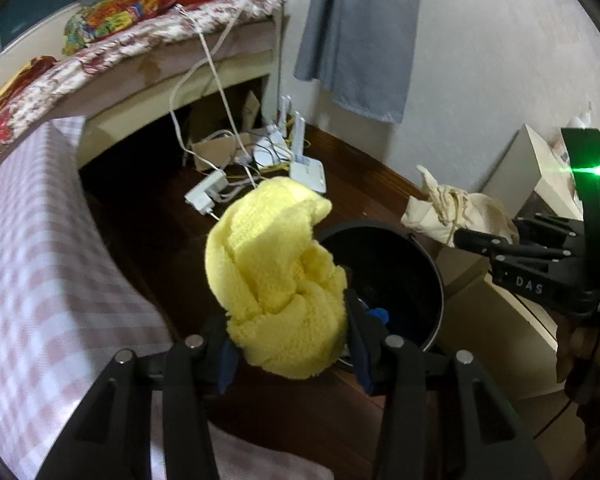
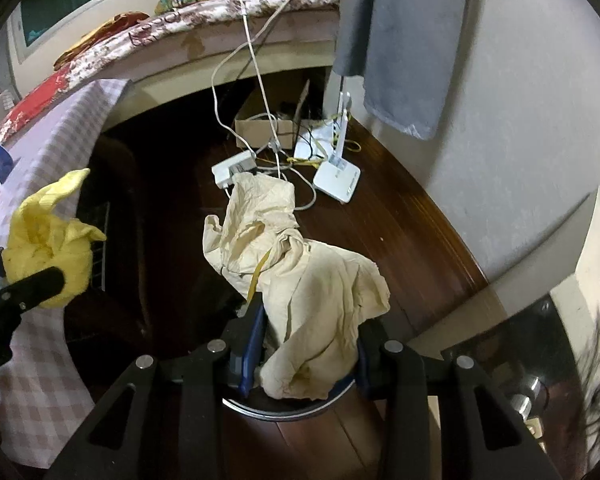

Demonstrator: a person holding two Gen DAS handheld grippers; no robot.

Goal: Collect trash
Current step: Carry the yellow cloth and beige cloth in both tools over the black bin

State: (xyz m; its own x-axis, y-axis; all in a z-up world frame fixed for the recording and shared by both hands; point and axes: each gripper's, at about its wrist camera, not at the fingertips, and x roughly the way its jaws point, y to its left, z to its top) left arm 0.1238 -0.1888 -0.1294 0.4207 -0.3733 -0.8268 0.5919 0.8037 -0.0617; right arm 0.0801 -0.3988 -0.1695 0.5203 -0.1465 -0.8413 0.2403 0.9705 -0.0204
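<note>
The room's dark wooden floor (image 1: 172,248) carried the target: a round black trash bin (image 1: 384,264) standing just beside the checked tablecloth (image 1: 40,248) of a table. In the left wrist view its open mouth sat just right of and beyond the left gripper (image 1: 288,332), which pinched a bunched yellow cloth (image 1: 272,280) between its blue pads; the cloth's free end rose upward and away from the jaws, overlapping the bin's near-left rim. So the left load seemed to need only a short carry rightward before release.

The right gripper (image 2: 300,352) was clamped on a crumpled beige paper bag (image 2: 296,276), whose long axis ran away from the jaws toward the power strip (image 2: 234,168) and router (image 2: 338,178) on the floor. Directly beneath those jaws a curved bin rim (image 2: 284,414) showed, so the right hand looked at least as close over the opening as the left, arguably closer. Both loads hung above floor level, neither yet inside the bin.
</note>
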